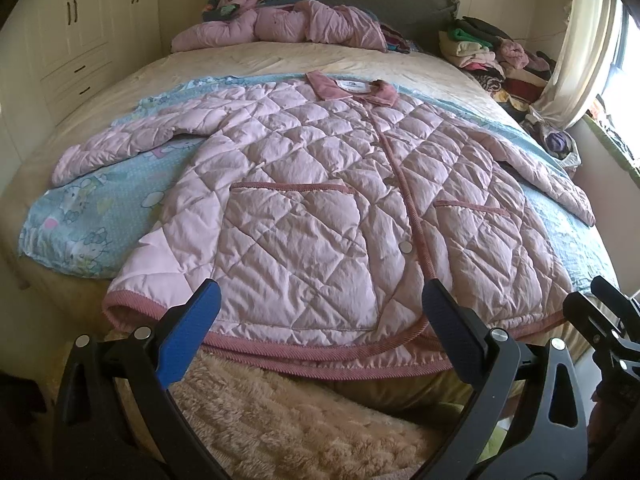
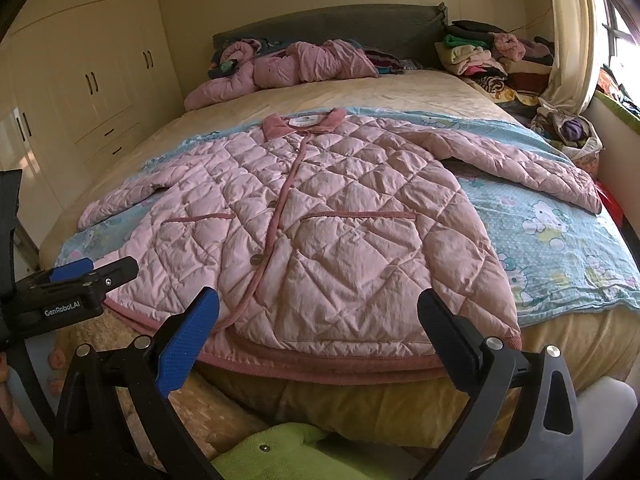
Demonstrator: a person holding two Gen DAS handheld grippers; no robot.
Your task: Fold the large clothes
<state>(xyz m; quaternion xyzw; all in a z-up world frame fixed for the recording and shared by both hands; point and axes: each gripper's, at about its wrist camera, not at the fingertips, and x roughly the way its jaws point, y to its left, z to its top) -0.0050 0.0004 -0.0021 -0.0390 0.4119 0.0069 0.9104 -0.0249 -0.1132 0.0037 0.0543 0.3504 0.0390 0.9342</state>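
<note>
A pink quilted jacket [image 1: 320, 208] [image 2: 320, 216] lies spread flat and front up on the bed, collar toward the headboard, both sleeves stretched out sideways, hem at the near bed edge. My left gripper [image 1: 322, 300] hovers open just above the hem, left of the button line, holding nothing. My right gripper [image 2: 320, 308] is open too, over the hem's right half, with nothing between its fingers. The left gripper's body [image 2: 72, 292] shows at the left of the right wrist view; the right gripper's body [image 1: 604, 320] shows at the right edge of the left wrist view.
A blue cartoon-print sheet [image 2: 560, 248] lies under the jacket on the beige bed [image 2: 360, 92]. Another pink quilted garment [image 1: 280, 24] is bunched by the headboard. Stacked clothes [image 1: 492, 56] fill the far right corner. Wardrobes [image 2: 80, 80] stand left, a fluffy blanket [image 1: 280, 420] hangs below.
</note>
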